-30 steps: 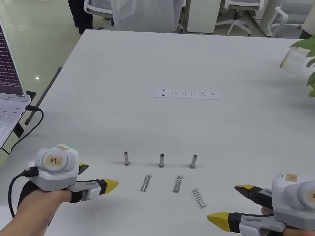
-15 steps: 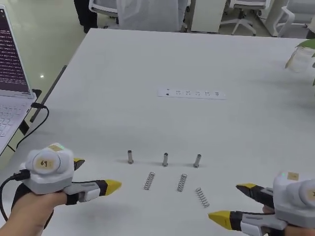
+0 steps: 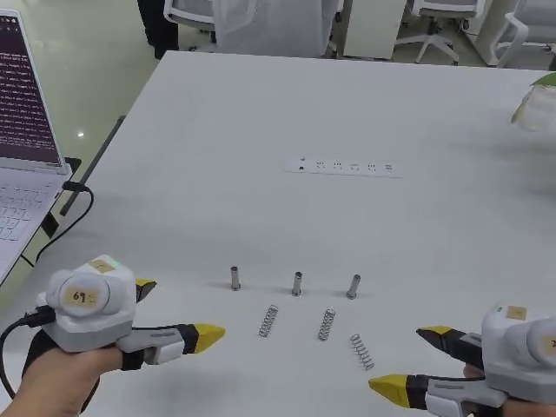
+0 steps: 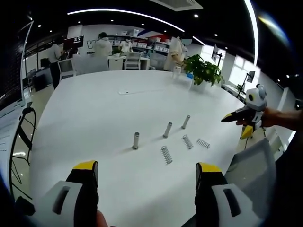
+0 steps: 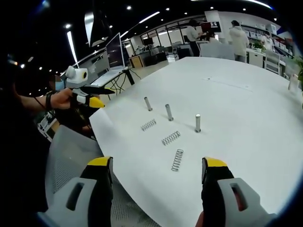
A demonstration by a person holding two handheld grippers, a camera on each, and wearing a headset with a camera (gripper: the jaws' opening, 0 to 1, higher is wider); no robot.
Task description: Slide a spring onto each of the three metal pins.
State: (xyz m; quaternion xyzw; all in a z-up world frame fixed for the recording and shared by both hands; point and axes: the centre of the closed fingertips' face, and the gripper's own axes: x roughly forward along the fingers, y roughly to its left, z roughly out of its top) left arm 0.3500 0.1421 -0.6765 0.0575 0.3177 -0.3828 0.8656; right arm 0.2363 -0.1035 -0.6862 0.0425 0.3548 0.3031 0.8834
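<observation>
Jaws wide apart on the left gripper point(image 3: 178, 309), yellow tips spread with nothing between them, low over the near-left part of the white table point(image 3: 261, 113). Same on the right gripper point(image 3: 407, 357) at the near-right edge: gaping wide, empty. Both well apart from the parts.

Between the two, on the tabletop, three metal pins in an even row, all upright: left pin point(image 3: 235, 278), middle pin point(image 3: 297, 284), right pin point(image 3: 354, 287). Short, grey, shiny cylinders, each bare.

Just on the near side of the row, three thin wire coil springs lying flat, touching no pin: left spring point(image 3: 268, 321) and middle spring point(image 3: 327, 324), both slanted the same way, and right spring point(image 3: 361, 351), angled the other way and a little nearer the right gripper.

Farther back, a white power strip point(image 3: 343, 165) on the table. At far left, an open laptop point(image 3: 22, 130) with lit screen, a black cable point(image 3: 61, 226) beside it.
</observation>
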